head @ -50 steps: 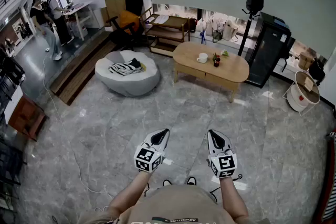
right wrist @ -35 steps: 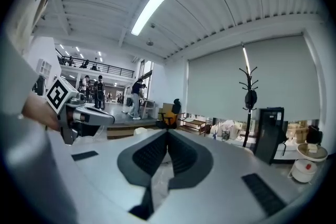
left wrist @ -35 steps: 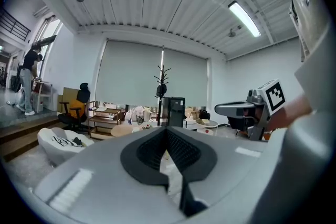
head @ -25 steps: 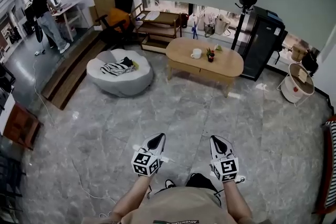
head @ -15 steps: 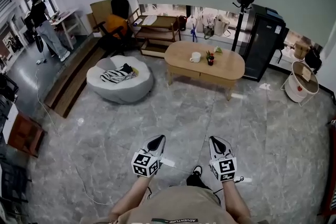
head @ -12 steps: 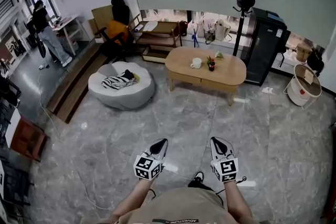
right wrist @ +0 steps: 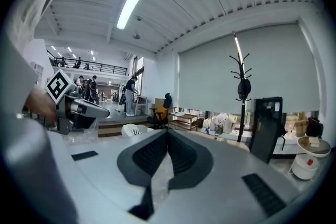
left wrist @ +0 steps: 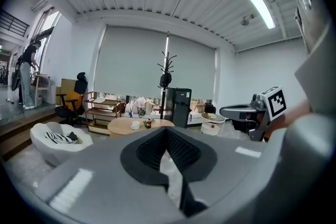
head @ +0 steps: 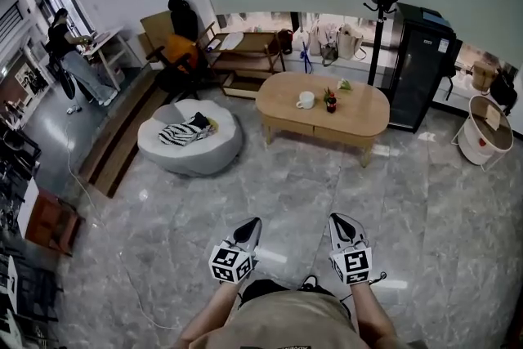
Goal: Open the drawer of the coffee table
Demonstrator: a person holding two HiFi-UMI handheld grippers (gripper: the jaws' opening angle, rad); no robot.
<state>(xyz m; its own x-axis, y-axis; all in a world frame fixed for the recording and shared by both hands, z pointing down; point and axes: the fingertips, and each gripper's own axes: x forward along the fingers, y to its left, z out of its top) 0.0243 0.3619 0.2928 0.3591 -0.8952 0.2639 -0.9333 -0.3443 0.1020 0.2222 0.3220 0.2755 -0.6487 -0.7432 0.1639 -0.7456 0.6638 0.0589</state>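
Barely discernible, the coffee table drawer (head: 315,131) sits well apart from closed, empty left tongs (head: 254,222) and right tongs (head: 335,219).

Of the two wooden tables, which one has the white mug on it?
The oval coffee table, the nearer one: the white mug stands on its top. The rectangular shelved table stands farther back, behind it.

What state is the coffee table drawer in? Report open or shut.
Shut: in the head view the drawer lies flush with the table front; nothing juts out.
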